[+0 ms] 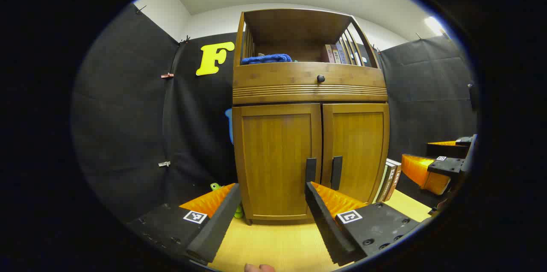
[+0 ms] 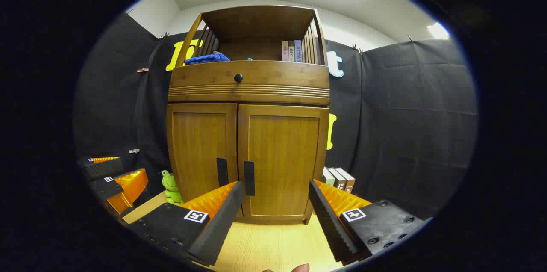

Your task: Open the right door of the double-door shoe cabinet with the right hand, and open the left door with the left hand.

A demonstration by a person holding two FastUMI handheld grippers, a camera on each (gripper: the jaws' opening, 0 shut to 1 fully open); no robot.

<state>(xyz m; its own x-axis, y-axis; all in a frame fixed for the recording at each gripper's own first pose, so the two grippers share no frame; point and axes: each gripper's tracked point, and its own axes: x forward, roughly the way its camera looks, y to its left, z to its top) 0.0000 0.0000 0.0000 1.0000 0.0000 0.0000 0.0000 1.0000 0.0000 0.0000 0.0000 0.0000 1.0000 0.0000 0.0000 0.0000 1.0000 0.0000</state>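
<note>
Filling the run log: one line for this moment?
stage: approach | left door: closed | right door: closed | left gripper: open | right gripper: open

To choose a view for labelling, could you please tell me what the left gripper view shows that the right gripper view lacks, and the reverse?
Left gripper view: the right gripper, open, at its right edge, and a blue object behind the cabinet's left side. Right gripper view: the left gripper, open, at its left edge. Both: the shoe cabinet with left door and right door shut, a blue cloth on its shelf, a green frog toy and books on the floor.
</note>
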